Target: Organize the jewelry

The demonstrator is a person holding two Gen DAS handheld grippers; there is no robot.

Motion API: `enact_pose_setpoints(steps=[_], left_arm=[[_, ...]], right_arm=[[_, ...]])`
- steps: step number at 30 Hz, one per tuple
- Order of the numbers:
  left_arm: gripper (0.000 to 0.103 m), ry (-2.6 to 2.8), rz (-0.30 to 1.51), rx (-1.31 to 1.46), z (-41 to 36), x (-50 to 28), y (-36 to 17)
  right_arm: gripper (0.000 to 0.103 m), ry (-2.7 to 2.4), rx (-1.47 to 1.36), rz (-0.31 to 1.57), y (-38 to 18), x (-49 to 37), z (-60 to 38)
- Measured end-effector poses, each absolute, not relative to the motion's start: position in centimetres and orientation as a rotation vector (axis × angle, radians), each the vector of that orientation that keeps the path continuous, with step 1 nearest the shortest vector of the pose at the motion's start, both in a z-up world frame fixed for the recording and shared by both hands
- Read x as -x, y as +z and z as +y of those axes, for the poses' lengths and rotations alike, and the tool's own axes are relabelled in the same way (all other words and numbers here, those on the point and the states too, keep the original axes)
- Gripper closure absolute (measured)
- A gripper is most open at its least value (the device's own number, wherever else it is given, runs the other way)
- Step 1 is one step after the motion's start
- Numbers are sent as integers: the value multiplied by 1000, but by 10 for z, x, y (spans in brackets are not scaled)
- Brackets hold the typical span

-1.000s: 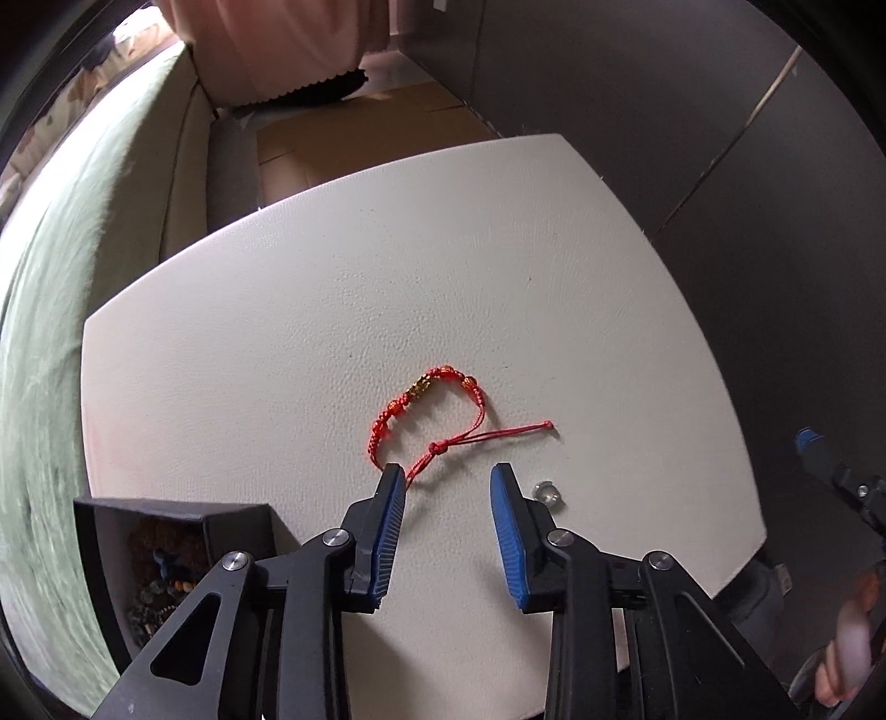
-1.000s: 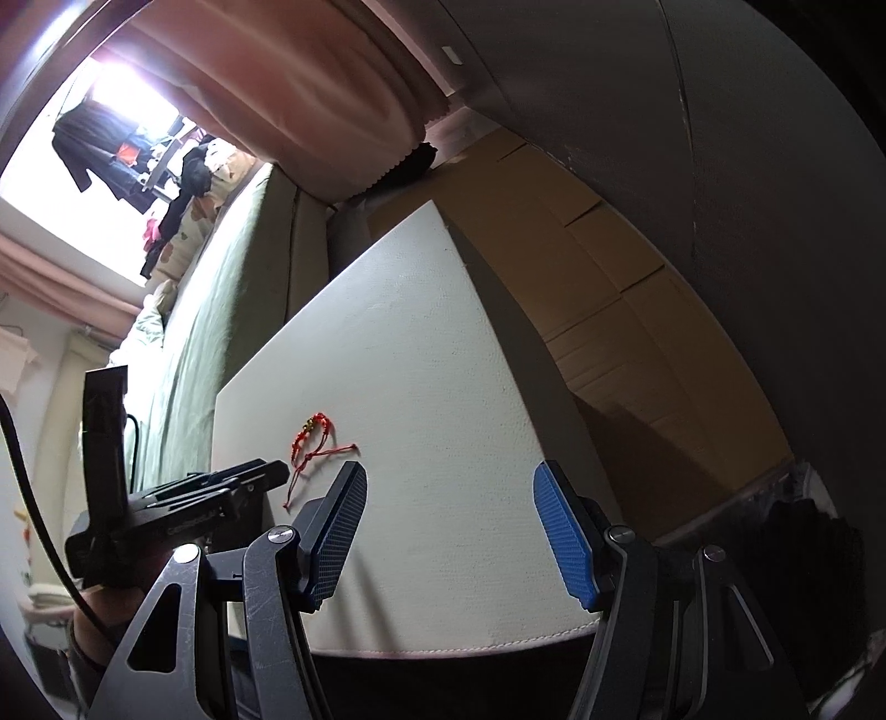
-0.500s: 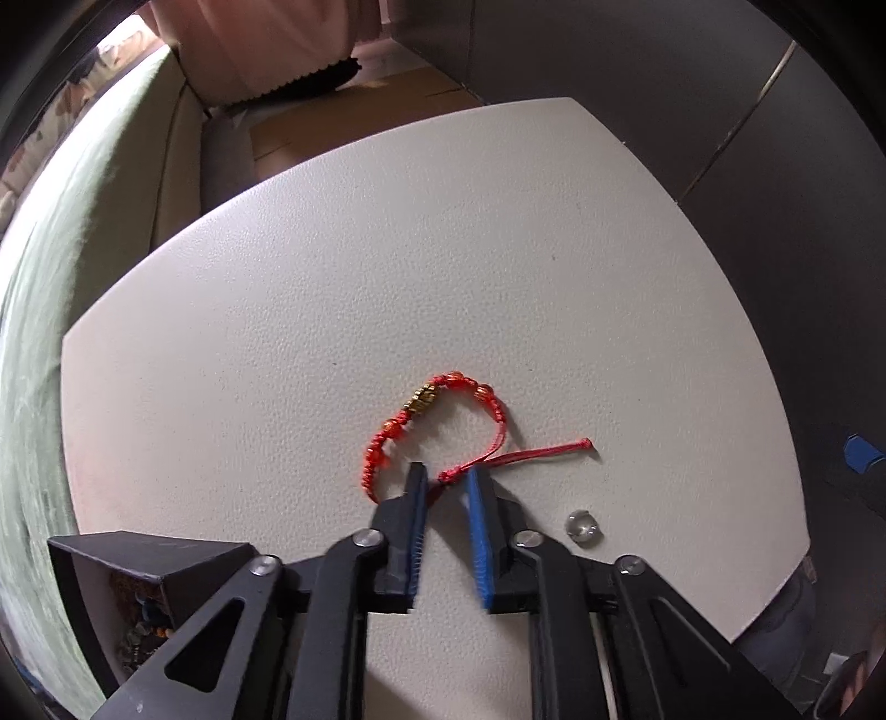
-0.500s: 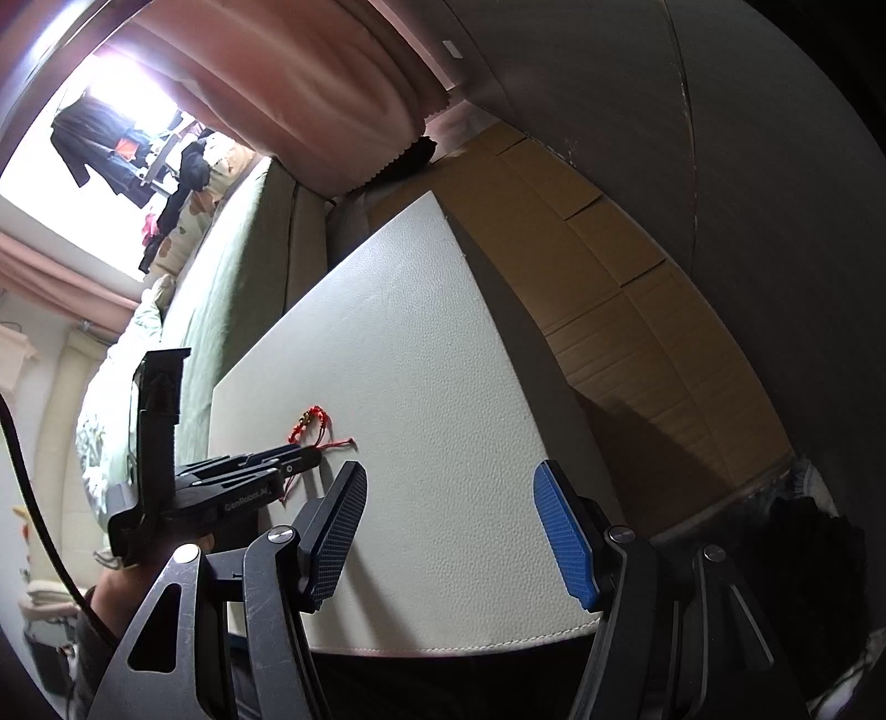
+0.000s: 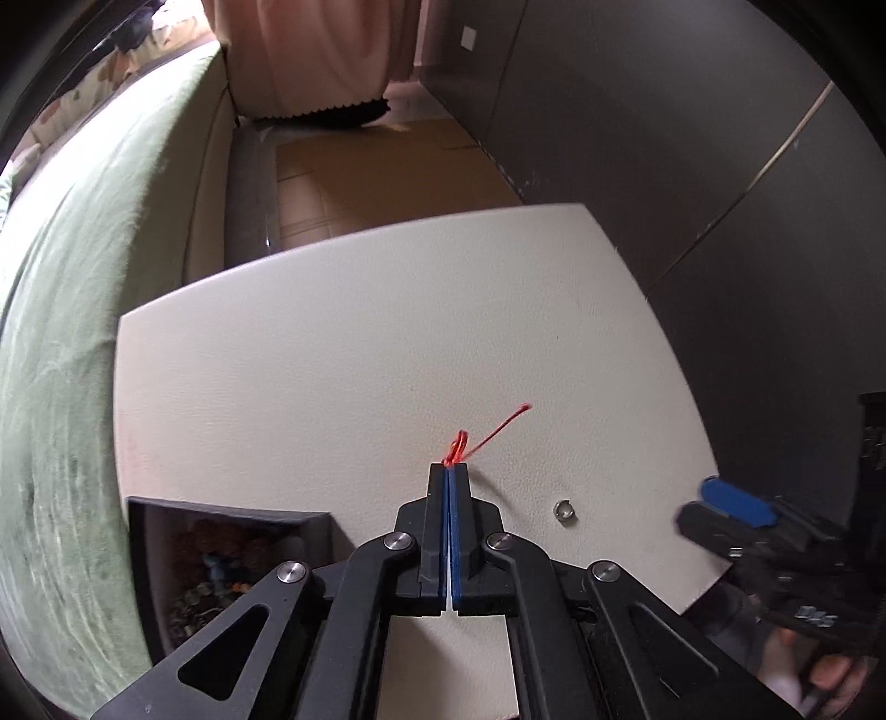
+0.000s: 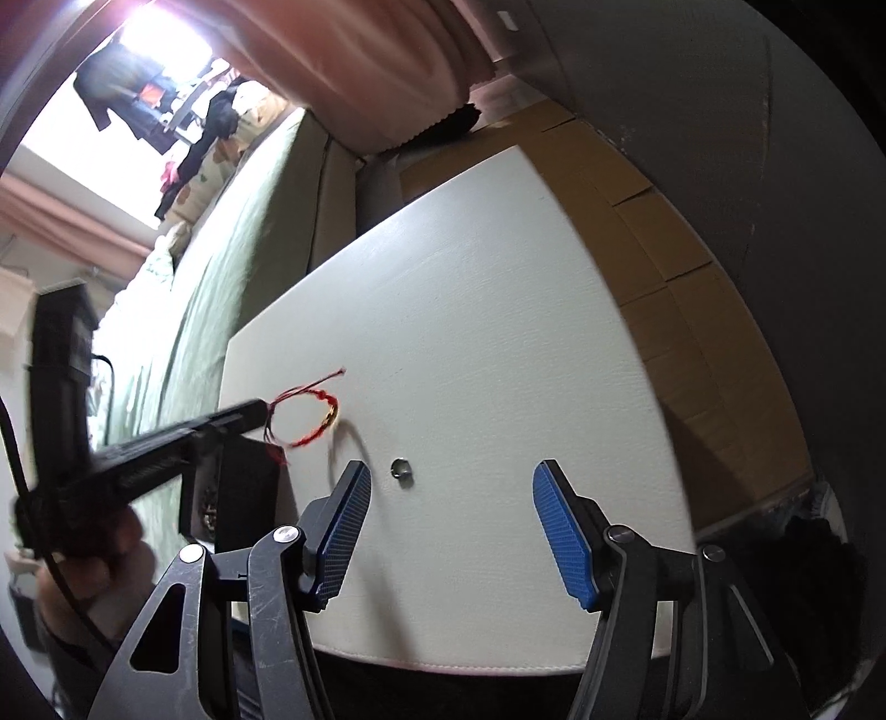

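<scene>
My left gripper (image 5: 448,469) is shut on the red beaded bracelet (image 5: 459,446) and holds it lifted above the white table (image 5: 332,360); in the right wrist view the bracelet (image 6: 310,412) hangs as a loop from the left gripper (image 6: 260,412). A small silver ring (image 5: 563,508) lies on the table to the right; it also shows in the right wrist view (image 6: 400,468). A black jewelry box (image 5: 221,559) with several pieces stands at the table's near left corner. My right gripper (image 6: 448,526) is open and empty near the table's front edge.
A green sofa (image 5: 83,332) runs along the left of the table. Cardboard flooring (image 6: 692,304) and a dark wall (image 5: 692,138) lie to the right. A pink curtain (image 5: 310,50) hangs at the back.
My left gripper closed on the bracelet's cord and lifted it off the table. The right gripper moved closer toward the ring, still open.
</scene>
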State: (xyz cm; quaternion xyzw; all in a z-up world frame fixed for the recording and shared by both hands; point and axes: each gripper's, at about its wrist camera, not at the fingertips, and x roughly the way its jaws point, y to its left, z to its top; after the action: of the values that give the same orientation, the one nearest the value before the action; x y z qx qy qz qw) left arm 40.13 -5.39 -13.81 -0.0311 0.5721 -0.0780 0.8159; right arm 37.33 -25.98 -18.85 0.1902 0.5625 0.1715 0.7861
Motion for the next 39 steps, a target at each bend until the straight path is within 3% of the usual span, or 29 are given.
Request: enact_pose_setpoints(steps=[2, 4, 14, 17, 18, 19, 21, 23, 26, 39], left_arm=[[103, -163, 1194, 82, -46, -396, -126], [103, -159, 1179, 94, -41, -391, -119], [101, -137, 1212, 153, -27, -384, -120], [79, -138, 1226, 143, -28, -383, -121], [64, -138, 1223, 149, -28, -383, -120], [56, -137, 1212, 161, -26, -383, -119], [55, -135, 1200, 176, -25, -383, -118], [55, -142, 1203, 184, -26, -385, -118], [55, -154, 1205, 168, -33, -386, -119], [55, -188, 1268, 43, -78, -396, -146]], right_arm=[[57, 392, -379, 1233, -190, -377, -248], [64, 410, -350, 1262, -195, -381, -235], [65, 408, -216, 1333, -216, -393, -192], [65, 394, -163, 1344, -224, -393, -182], [65, 392, -145, 1332, -223, -392, -179], [65, 395, -130, 1330, -223, -392, -176], [70, 393, -102, 1323, -222, -392, -171], [89, 366, -48, 1317, -222, -393, -167], [100, 376, -48, 1328, -223, -397, -173], [102, 351, -230, 1310, -219, -387, -230]])
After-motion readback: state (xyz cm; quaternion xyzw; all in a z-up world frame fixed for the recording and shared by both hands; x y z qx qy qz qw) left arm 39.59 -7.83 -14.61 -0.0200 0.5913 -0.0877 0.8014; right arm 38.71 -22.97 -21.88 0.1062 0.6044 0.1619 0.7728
